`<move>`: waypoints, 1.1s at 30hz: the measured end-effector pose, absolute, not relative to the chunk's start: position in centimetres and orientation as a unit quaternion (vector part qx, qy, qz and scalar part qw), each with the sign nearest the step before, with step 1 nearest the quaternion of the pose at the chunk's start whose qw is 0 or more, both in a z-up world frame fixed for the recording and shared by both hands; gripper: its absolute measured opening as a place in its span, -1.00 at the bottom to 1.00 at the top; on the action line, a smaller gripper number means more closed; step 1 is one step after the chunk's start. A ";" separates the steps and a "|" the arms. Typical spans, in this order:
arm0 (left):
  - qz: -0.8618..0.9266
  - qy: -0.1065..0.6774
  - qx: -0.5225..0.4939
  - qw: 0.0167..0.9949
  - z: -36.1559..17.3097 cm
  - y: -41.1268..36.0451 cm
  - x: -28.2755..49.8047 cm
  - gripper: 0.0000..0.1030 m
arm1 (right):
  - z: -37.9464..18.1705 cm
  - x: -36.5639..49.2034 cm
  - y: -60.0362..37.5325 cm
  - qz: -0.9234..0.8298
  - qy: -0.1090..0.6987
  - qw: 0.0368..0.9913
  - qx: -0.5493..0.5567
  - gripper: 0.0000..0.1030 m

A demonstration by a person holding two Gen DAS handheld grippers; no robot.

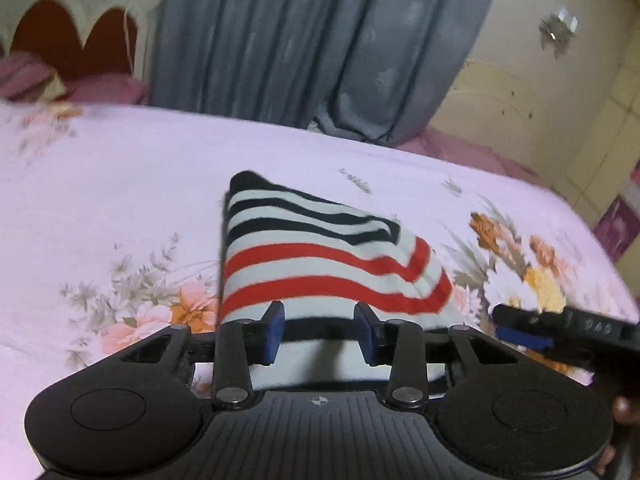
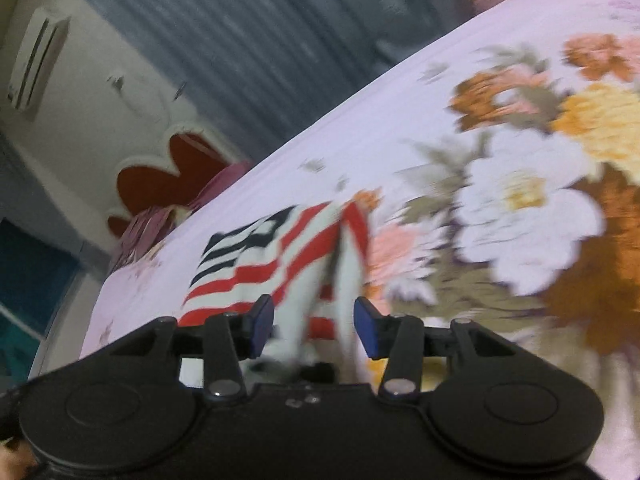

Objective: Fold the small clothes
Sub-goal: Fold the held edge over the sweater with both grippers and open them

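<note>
Between the left gripper's fingers the striped garment fills the gap and rises ahead of them. Outward of the left finger, the floral bedsheet lies bare. Outward of the right finger, the right gripper blocks passage. Far ahead hangs a grey curtain.

Striped garment (folded) on floral bedsheet

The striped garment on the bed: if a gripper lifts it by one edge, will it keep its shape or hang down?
The striped garment would probably droop: it is thin cloth, already creased and folded over. It looks light for its size. On the smooth bedsheet a push would likely bunch it.
</note>
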State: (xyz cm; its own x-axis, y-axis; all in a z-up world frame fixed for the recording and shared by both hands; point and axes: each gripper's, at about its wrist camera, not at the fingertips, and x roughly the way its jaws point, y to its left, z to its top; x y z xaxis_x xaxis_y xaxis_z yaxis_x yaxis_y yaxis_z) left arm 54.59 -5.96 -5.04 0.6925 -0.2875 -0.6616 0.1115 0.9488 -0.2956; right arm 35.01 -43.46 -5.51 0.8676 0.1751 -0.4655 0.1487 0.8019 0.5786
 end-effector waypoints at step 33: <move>-0.217 0.341 0.015 0.915 -7.0 -9.3 54.9 -0.26 | -2.9 34.8 -39.9 -0.031 0.240 0.955 0.169 -0.72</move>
State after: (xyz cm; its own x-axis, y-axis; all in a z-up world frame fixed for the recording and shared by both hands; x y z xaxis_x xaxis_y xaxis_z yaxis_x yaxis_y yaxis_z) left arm 54.87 -9.35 -7.00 0.6734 -0.3867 -0.6301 0.4074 0.9053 -0.1202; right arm 34.77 -39.88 -2.86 0.8827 0.0229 -0.4694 0.1395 0.9410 0.3083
